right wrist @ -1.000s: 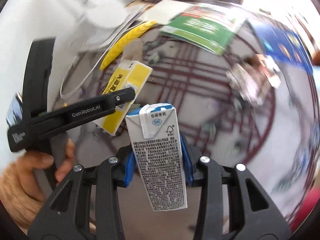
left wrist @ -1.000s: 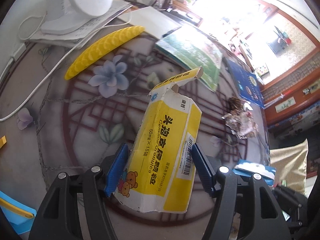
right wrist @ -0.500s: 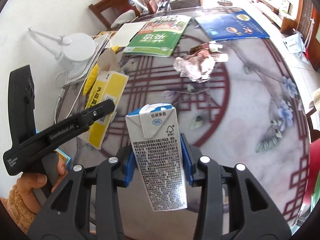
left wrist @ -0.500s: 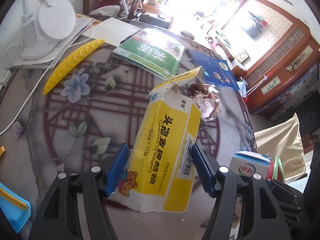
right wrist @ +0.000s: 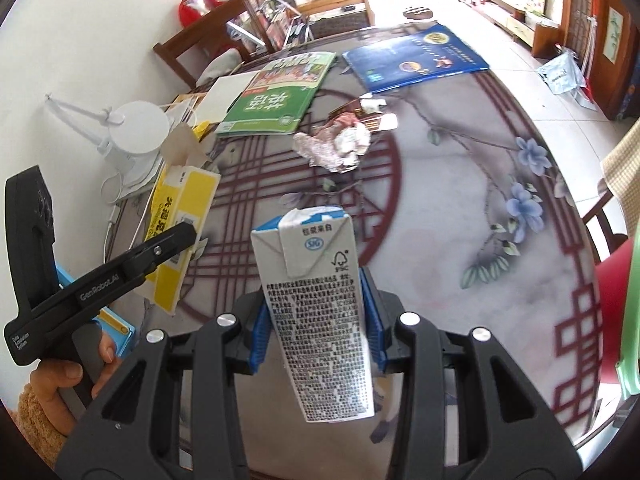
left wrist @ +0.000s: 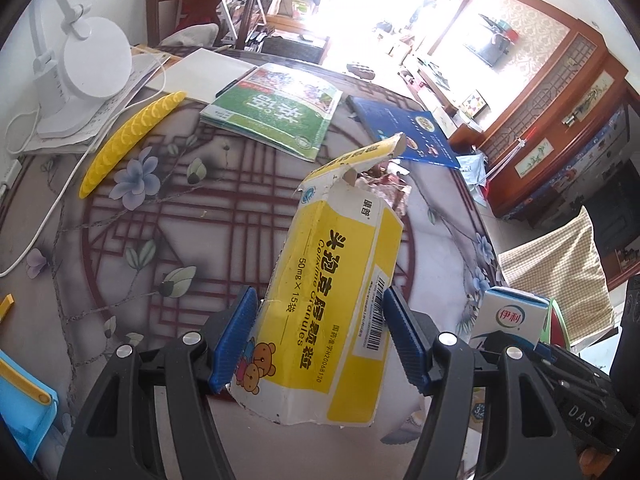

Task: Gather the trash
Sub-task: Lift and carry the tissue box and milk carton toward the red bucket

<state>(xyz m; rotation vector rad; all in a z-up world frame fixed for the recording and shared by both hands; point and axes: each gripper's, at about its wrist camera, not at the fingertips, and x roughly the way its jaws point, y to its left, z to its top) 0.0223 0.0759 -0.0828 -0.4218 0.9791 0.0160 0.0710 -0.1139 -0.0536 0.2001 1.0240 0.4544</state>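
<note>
My left gripper is shut on a yellow and white medicine box with a torn open flap, held above the table. The box also shows in the right wrist view. My right gripper is shut on a white and blue milk carton, which also shows in the left wrist view at the right. A crumpled foil wrapper lies on the table ahead, partly hidden behind the box in the left wrist view.
The round patterned table carries a green book, a blue book, a yellow curved strip, a white desk lamp with cord, and papers. A wooden chair stands behind. A blue item lies at the near left.
Both grippers have lifted and drawn back from the table with their boxes held. More of the table and room shows, and the milk carton has come into the left wrist view.
</note>
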